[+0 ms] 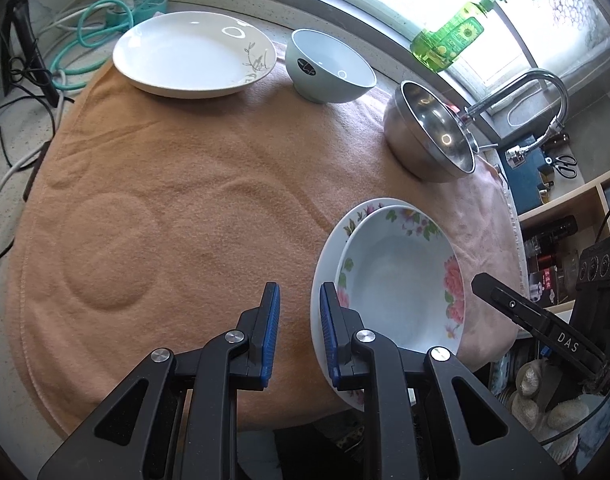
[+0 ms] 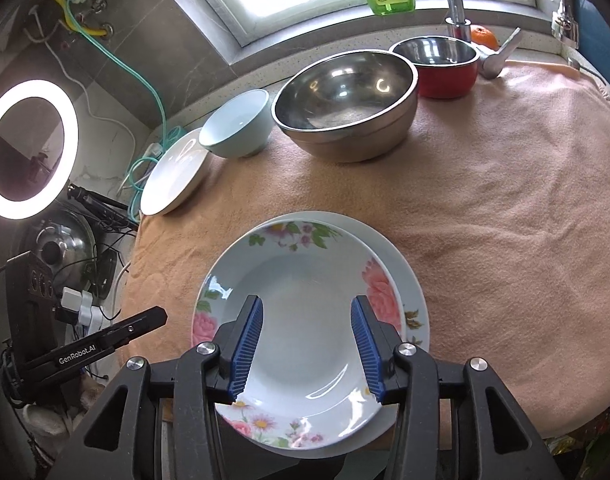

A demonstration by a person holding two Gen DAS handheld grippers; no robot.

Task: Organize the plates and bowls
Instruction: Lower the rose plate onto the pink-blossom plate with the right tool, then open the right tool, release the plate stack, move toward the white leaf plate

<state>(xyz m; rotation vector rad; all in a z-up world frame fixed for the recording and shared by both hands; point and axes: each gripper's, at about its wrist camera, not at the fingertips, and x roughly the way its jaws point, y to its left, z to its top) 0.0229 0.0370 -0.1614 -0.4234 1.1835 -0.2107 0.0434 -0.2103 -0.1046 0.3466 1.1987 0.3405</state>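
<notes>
Three plates are counted: a plain white plate (image 1: 193,54) and two stacked flowered plates (image 2: 305,312), the lower one possibly plain. Three bowls are seen: a pale blue ceramic bowl (image 2: 237,124), a large steel bowl (image 2: 345,104) and a small red-sided pot (image 2: 441,66). The left gripper (image 1: 300,332) is held narrow and empty, the right gripper (image 2: 307,344) wider, nothing gripped.

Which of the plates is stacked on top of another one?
The floral-rimmed deep plate, nearest the camera: it rests on a wider white plate. The plain white plate with a grey sprig sits alone at the far edge.

Green soap bottle (image 1: 449,38) on sill; ring light (image 2: 29,144) lit; orange (image 2: 483,36) behind faucet (image 1: 521,96).
</notes>
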